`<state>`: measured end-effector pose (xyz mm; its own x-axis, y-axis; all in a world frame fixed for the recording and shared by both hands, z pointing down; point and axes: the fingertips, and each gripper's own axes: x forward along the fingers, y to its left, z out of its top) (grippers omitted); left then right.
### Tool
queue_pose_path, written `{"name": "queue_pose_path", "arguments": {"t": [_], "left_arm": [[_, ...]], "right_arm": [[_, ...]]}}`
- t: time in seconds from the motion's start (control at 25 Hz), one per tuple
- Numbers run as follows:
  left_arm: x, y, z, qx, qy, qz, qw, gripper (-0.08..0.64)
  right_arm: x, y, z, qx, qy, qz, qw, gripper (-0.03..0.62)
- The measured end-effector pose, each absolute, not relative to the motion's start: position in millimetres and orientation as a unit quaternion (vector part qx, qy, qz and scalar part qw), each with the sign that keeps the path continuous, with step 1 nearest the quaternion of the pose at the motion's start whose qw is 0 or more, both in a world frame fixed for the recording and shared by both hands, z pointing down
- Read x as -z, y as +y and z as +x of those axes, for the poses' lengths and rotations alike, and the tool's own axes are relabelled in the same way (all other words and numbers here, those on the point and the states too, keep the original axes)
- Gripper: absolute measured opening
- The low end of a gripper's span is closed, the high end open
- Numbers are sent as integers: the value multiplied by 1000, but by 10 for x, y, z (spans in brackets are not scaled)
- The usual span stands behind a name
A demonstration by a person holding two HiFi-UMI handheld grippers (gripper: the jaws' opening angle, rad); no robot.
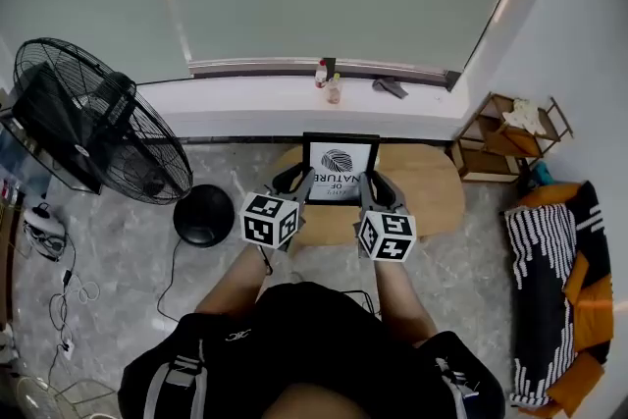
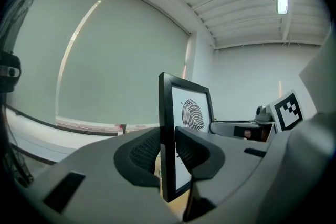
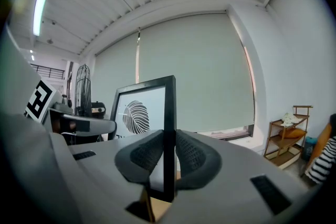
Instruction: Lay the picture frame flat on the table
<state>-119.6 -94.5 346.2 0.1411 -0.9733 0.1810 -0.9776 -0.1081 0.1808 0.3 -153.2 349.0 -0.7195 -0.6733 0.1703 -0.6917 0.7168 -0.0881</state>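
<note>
A black picture frame (image 1: 340, 170) with a leaf print stands upright on the round wooden table (image 1: 432, 191). My left gripper (image 1: 297, 180) is shut on the frame's left edge (image 2: 167, 134); its ribbed pads (image 2: 143, 150) press both faces. My right gripper (image 1: 372, 183) is shut on the frame's right edge (image 3: 169, 128) in the same way, its pads (image 3: 190, 153) against the black moulding. The frame's lower edge rests on or just above the tabletop; I cannot tell which.
A large black floor fan (image 1: 93, 121) stands at the left, its round base (image 1: 203, 214) beside the table. A windowsill (image 1: 294, 93) with small bottles (image 1: 327, 81) runs behind. A wooden shelf (image 1: 505, 137) and a striped cushion (image 1: 545, 289) are at the right. Cables lie on the floor (image 1: 59, 289).
</note>
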Motion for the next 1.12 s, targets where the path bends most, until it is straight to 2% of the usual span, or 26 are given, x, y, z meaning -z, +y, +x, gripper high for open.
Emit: {"name": "queue_pose_path", "arguments": {"t": [0.44, 1.12], "left_arm": [[-3671, -1670, -2136, -8, -648, 749, 141, 106], [-4826, -2741, -2409, -55, -655, 709, 256, 101]], "right_arm": [[-3693, -2212, -920, -73, -920, 375, 89, 89], [-4907, -3381, -1240, -169, -912, 329, 179, 89]]}}
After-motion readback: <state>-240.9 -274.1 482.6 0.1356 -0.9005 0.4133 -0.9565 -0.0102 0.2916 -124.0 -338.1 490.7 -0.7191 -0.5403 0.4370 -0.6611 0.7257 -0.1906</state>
